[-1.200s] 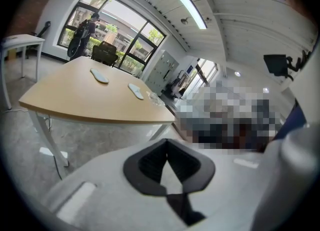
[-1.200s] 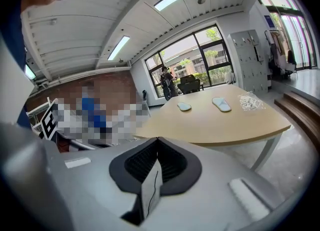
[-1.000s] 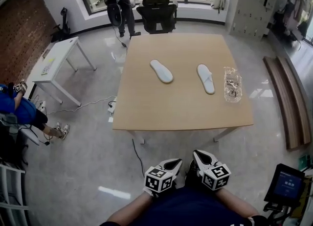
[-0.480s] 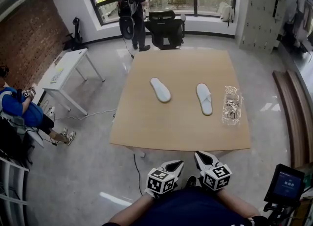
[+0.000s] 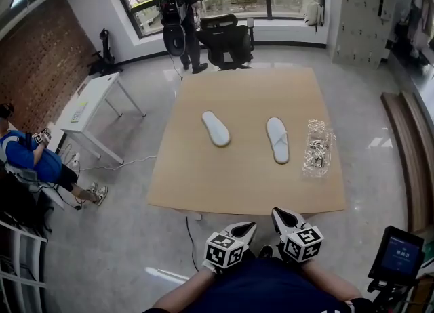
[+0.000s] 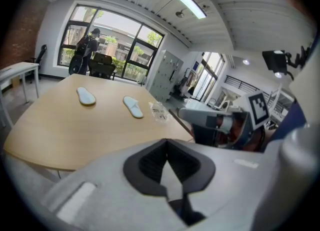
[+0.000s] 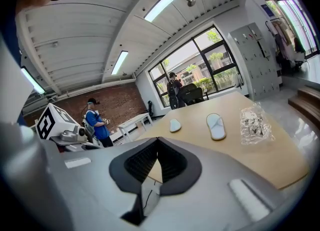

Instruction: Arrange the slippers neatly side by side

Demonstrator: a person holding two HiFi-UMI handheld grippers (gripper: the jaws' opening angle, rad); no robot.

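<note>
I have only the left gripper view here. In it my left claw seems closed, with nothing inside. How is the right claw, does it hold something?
Observer: No. The right gripper view looks straight into the right claw: it is shut, with nothing between its jaws.
Operator: Thank you. Are my claws already over the table?
Observer: Not yet. In the head view the left claw and the right claw are both short of the near edge of the table, above the floor.
</note>
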